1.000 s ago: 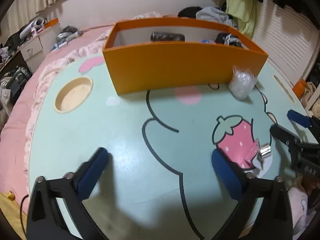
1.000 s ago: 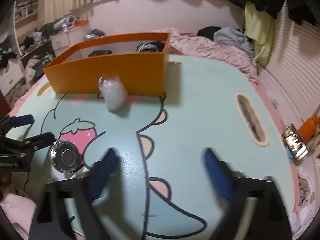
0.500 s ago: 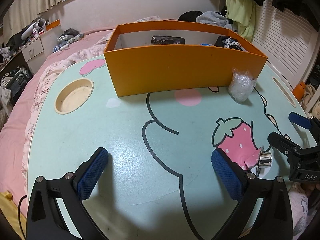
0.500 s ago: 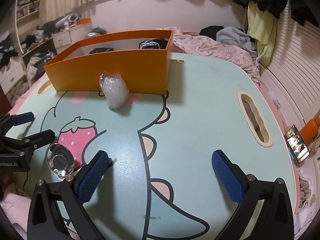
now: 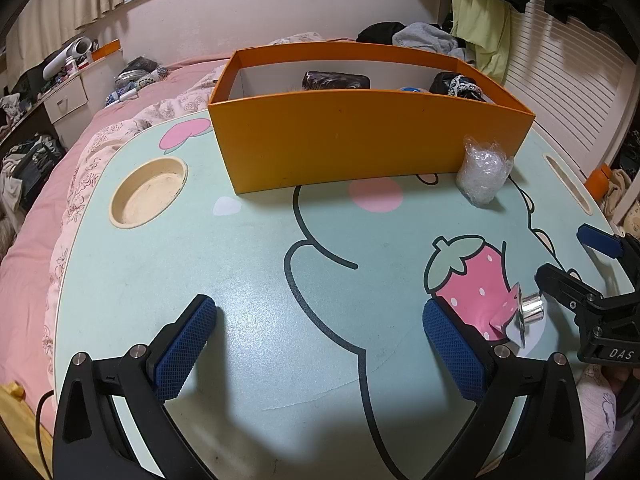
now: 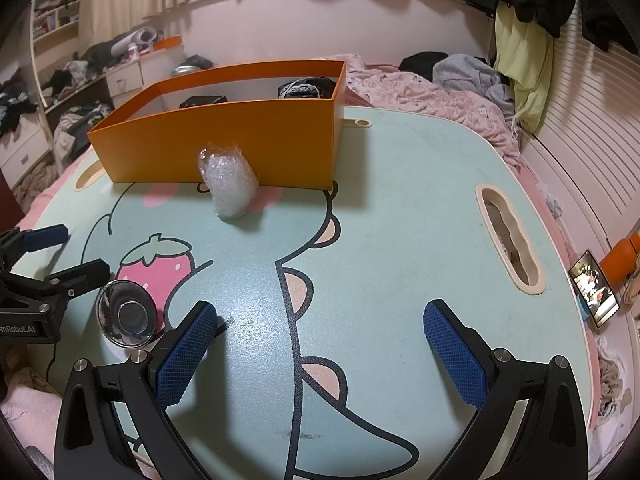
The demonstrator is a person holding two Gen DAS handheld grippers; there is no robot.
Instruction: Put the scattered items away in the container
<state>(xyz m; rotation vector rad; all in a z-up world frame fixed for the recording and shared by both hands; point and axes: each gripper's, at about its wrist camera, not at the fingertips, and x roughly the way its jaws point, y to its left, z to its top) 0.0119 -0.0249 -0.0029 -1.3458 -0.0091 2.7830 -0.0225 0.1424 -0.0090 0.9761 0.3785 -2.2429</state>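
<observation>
An orange box [image 5: 360,140] [image 6: 224,140] stands at the back of the mint cartoon table [image 5: 248,272], with dark bundles [image 5: 336,80] inside. A bubble-wrap bundle [image 5: 482,172] [image 6: 230,184] sits against the box's front wall. A shiny metal funnel-shaped piece [image 5: 524,316] [image 6: 126,314] lies on its side by the strawberry print. My left gripper [image 5: 320,344] [image 6: 68,254] is open and empty, and the metal piece is just right of its right finger. My right gripper [image 6: 320,356] [image 5: 576,258] is open and empty too, with the metal piece left of its left finger.
The table has a round cup recess [image 5: 148,192] at the left and a slot handle [image 6: 508,236] at the right. A phone [image 6: 594,288] and an orange bottle [image 6: 624,256] lie past the right edge. Pink bedding [image 5: 36,232] and clothes surround the table.
The right gripper's fingers were blurred a second ago; now they are still and spread a little wider. Both views have shifted slightly. The box, bubble wrap and metal piece stay in place.
</observation>
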